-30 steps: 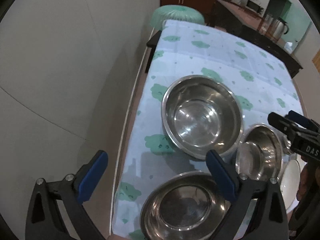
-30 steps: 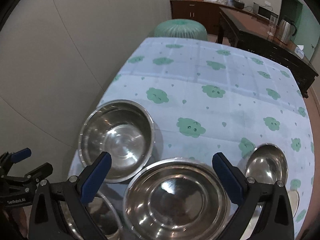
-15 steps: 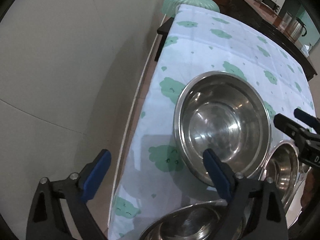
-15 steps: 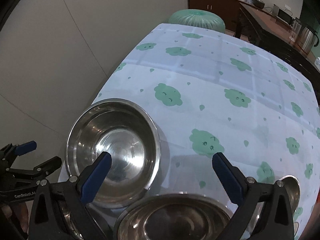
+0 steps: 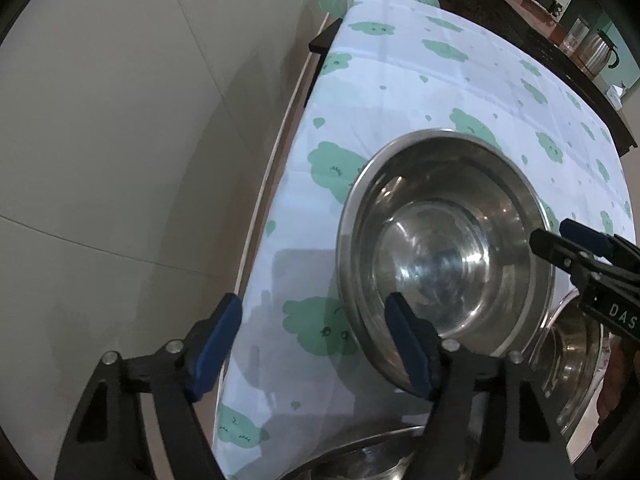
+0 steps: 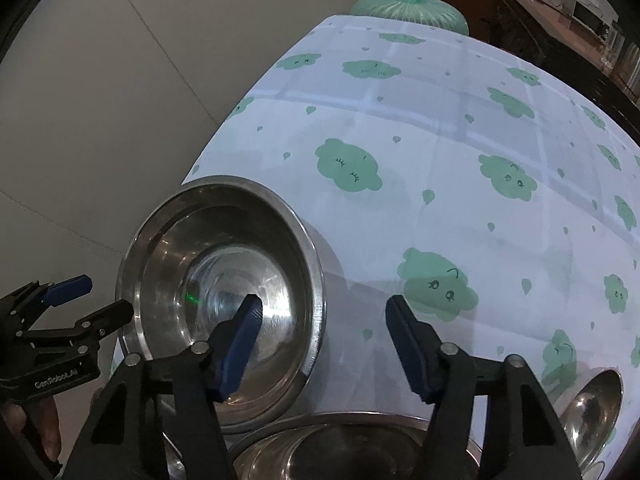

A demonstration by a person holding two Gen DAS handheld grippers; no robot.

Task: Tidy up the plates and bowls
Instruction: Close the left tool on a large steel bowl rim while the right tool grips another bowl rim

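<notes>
A large steel bowl point(image 5: 444, 248) stands on the cloud-print tablecloth point(image 5: 420, 92) near the table's left edge. My left gripper point(image 5: 312, 340) straddles its left rim, one finger inside the bowl and one outside. The jaws are closing and the pads are clear of the metal. My right gripper point(image 6: 324, 340) straddles the opposite rim of the same bowl point(image 6: 220, 300), also closing without touching. Each gripper shows in the other's view: the right gripper point(image 5: 554, 236) at the bowl's right side, the left gripper point(image 6: 102, 298) at its left.
A second steel bowl point(image 6: 352, 444) sits just below my fingers, and a smaller one point(image 6: 592, 404) at the right. The table's left edge point(image 5: 276, 168) drops to a pale floor. Beyond the far end are a green stool point(image 6: 408, 8) and a dark sideboard with a kettle point(image 5: 598, 52).
Both grippers have sunk and moved forward from over the near bowls to the large bowl. Their jaws have narrowed and now straddle its rim on opposite sides.
</notes>
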